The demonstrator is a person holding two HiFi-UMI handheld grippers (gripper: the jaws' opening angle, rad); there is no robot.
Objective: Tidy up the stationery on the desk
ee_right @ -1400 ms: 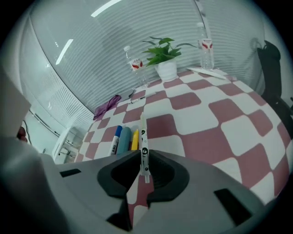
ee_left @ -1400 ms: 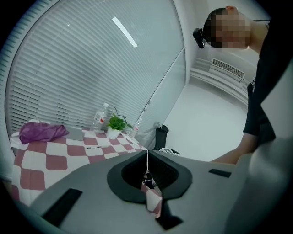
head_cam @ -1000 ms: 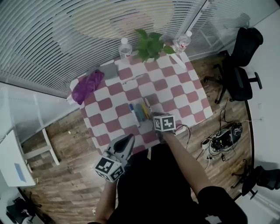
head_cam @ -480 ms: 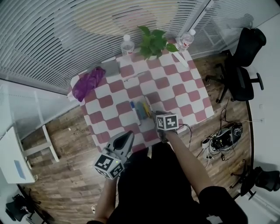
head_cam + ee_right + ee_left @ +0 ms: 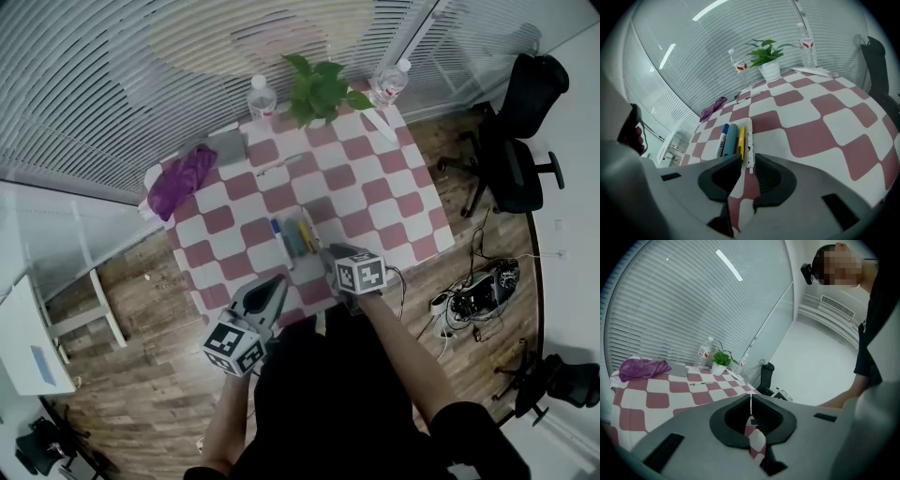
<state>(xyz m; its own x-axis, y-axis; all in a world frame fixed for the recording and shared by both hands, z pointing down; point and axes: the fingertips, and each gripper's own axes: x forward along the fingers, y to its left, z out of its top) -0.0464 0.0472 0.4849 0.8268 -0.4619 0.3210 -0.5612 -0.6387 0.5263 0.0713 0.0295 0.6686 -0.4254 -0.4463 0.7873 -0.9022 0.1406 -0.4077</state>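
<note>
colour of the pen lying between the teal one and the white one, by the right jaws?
The pen is yellow; the right gripper view shows it best.

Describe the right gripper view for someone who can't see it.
The right gripper, jaws just opened, straddles the near end of a white pen without pressing it. It lies beside other pens on a red-and-white checked table, with a potted plant behind.
</note>
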